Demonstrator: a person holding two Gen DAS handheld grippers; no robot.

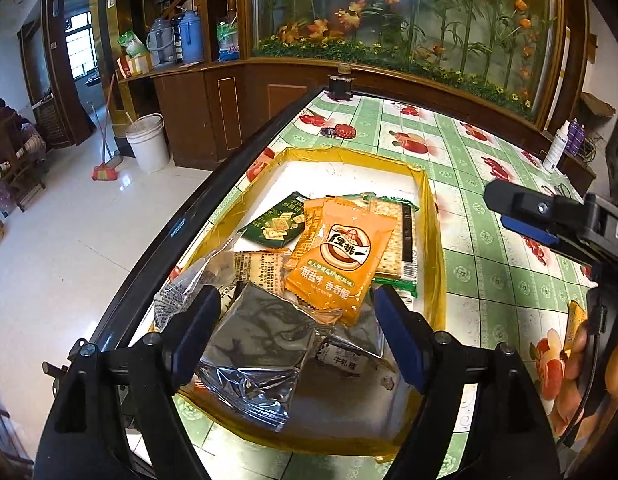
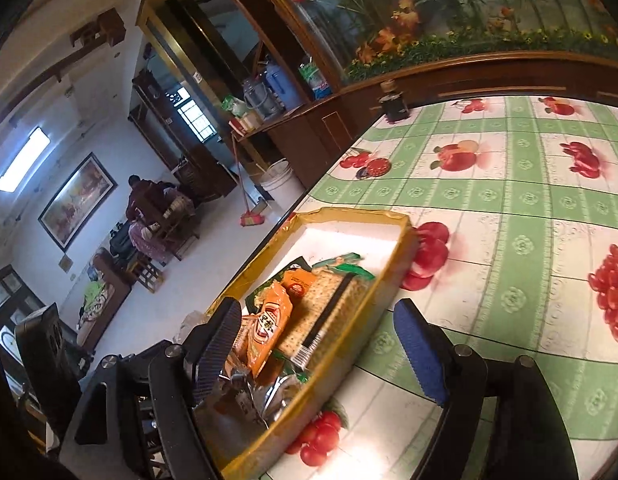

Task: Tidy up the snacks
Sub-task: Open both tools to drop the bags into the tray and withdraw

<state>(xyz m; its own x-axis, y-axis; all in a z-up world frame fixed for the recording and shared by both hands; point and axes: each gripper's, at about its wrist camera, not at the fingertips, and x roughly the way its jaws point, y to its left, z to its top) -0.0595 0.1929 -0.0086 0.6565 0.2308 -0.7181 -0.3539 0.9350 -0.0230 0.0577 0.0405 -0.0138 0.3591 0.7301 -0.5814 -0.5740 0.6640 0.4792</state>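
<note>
**Snack tray on the desk, both claws spread**

While both claws stand spread and hold nothing, the entry runs as follows; left claw (image 1: 297, 312): fingers wide apart, poised over the near end of the tray, a silver foil packet (image 1: 265, 344) lying between and below the blue pads; right claw (image 2: 317, 344): fingers likewise parted, its left finger over the tray's near corner, its right finger over the bare desk beside the tray; the same claw shows at the right edge of the left wrist view, a hand (image 1: 581, 364) gripping it.

Tray (image 1: 433, 248): shallow, white inside, rim wrapped in yellow tape, set on the desk near its left edge; contents heaped toward the near half, the far half showing white floor.

Contents, near to far: silver foil packet at the near end; a clear plastic bag (image 1: 193, 276) at the near left wall; an orange snack packet (image 1: 341, 256) on top of the heap, printed face up; a cracker pack (image 1: 393, 236) just beside it on the right, partly beneath it; a dark green packet (image 1: 277, 220) to the left, tucked under the orange one.

Desk (image 1: 489, 184): covered with a green-and-white checked cloth printed with red fruit; a small dark jar (image 1: 340, 85) at the far edge; a red lid (image 1: 345, 131) lying beyond the tray; a white spray bottle (image 1: 557, 148) at the far right.
</note>
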